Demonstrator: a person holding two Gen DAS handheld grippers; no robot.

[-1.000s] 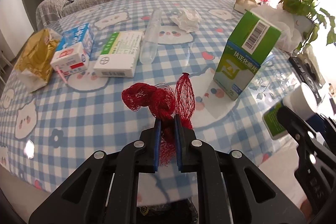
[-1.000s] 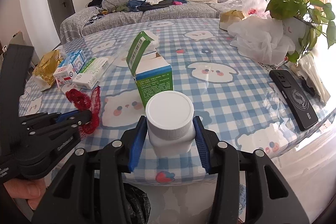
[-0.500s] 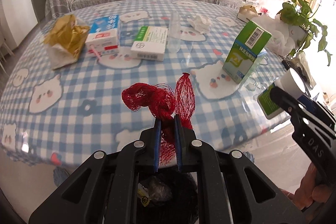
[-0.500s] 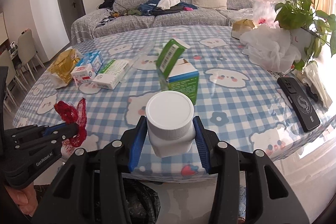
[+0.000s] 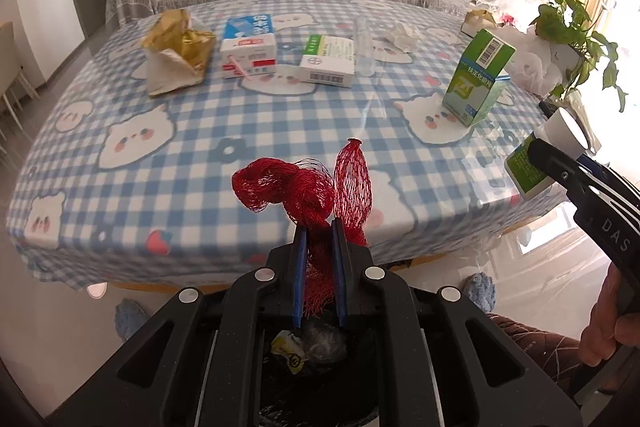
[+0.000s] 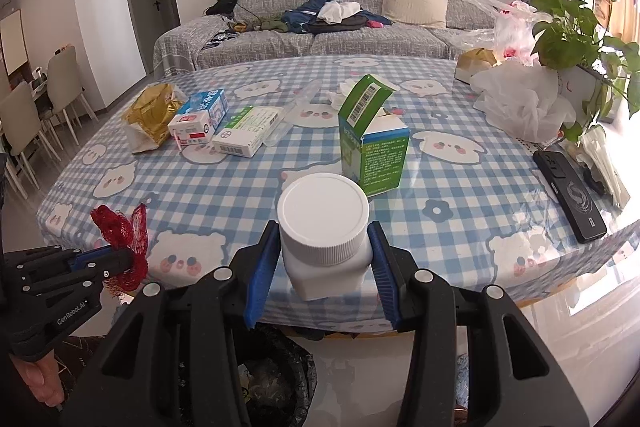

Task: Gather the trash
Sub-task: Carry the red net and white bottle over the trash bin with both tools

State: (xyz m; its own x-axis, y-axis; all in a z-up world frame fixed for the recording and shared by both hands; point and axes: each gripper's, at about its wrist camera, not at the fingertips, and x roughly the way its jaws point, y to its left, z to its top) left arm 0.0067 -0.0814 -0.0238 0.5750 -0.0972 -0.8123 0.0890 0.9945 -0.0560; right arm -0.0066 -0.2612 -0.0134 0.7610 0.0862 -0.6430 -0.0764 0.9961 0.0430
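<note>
Your checked table (image 5: 192, 131) fronts a grey sofa (image 6: 360, 39) at twelve o'clock. Both grippers tilt down over the bin bag (image 6: 272, 371) at six — left gripper (image 5: 319, 227) pinches red netting (image 5: 304, 195), right gripper (image 6: 322, 255) clamps the white bottle (image 6: 324, 227).
</note>
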